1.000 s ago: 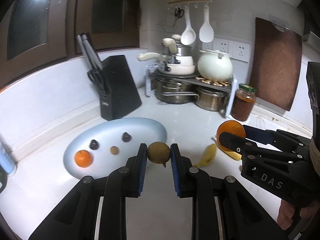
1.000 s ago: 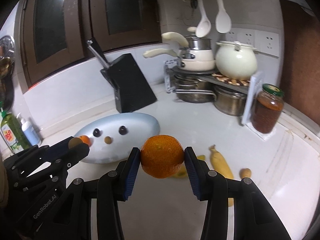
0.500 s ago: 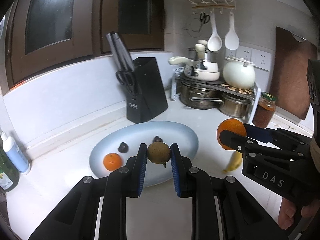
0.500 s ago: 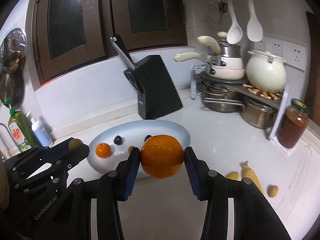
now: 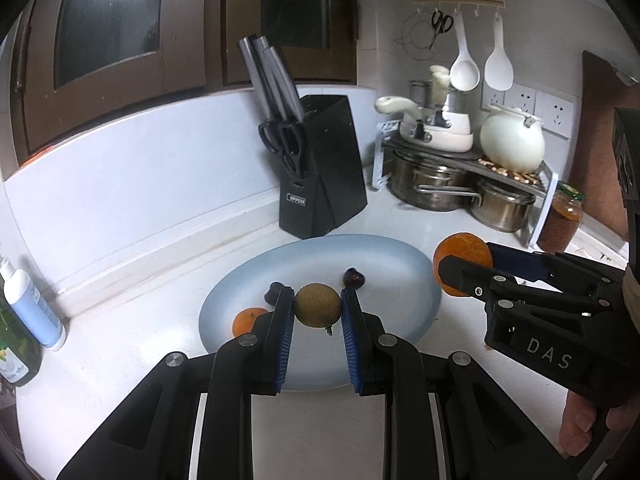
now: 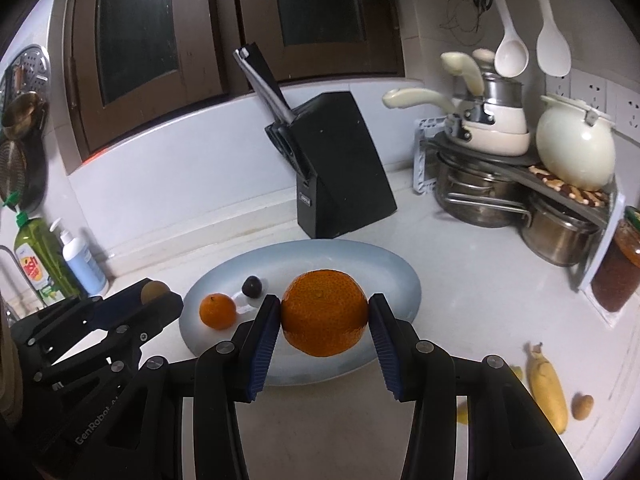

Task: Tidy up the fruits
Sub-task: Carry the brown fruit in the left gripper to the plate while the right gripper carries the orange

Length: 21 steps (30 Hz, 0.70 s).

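My left gripper is shut on a small round brown-green fruit and holds it above the near part of the pale blue oval plate. My right gripper is shut on a large orange above the plate's near right side. On the plate lie a small mandarin and dark small fruits. The right gripper with its orange shows at the right in the left wrist view. The left gripper shows at the left in the right wrist view.
A black knife block stands behind the plate. A rack of pots and a jar stand at the right. Bananas and a small brown fruit lie on the white counter at the right. Soap bottles stand at the left.
Both grippers have moved left and closer to the plate, each still holding its fruit. The plate now lies right under them; the bananas have slid to the right.
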Each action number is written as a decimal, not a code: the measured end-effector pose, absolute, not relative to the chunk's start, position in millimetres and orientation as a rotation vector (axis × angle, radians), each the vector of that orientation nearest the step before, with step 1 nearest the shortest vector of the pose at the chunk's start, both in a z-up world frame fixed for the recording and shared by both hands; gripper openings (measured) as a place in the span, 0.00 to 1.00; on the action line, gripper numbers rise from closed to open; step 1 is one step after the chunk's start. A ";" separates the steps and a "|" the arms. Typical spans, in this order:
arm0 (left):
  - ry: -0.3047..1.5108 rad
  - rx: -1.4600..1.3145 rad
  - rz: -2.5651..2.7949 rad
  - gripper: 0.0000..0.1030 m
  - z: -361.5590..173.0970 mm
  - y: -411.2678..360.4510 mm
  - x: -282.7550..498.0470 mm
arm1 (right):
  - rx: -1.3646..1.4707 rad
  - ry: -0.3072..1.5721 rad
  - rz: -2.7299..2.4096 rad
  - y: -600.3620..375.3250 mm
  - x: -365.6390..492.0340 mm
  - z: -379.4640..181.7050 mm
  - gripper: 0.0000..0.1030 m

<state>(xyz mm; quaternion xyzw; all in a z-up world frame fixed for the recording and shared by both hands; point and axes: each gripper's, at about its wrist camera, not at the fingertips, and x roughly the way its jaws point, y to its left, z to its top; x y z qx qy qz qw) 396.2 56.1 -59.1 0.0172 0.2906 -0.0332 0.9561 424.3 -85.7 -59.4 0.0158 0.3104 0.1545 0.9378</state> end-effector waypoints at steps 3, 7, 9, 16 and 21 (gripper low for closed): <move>0.607 0.038 -0.061 0.23 -66.5 60.5 403.8 | 0.027 0.650 0.322 -80.1 433.7 -66.3 0.45; 0.633 0.038 -0.061 0.23 -77.3 65.9 413.3 | 0.018 0.680 0.333 -72.6 446.0 -76.8 0.45; 0.646 0.040 -0.060 0.23 -83.3 68.7 418.0 | 0.010 0.694 0.337 -68.9 451.7 -82.0 0.45; 0.706 0.021 -0.060 0.23 -106.1 76.1 433.9 | -0.005 0.751 0.355 -59.1 472.0 -101.8 0.45; 0.742 0.029 -0.060 0.23 -122.1 75.6 445.0 | -0.010 0.789 0.358 -55.5 484.0 -115.6 0.45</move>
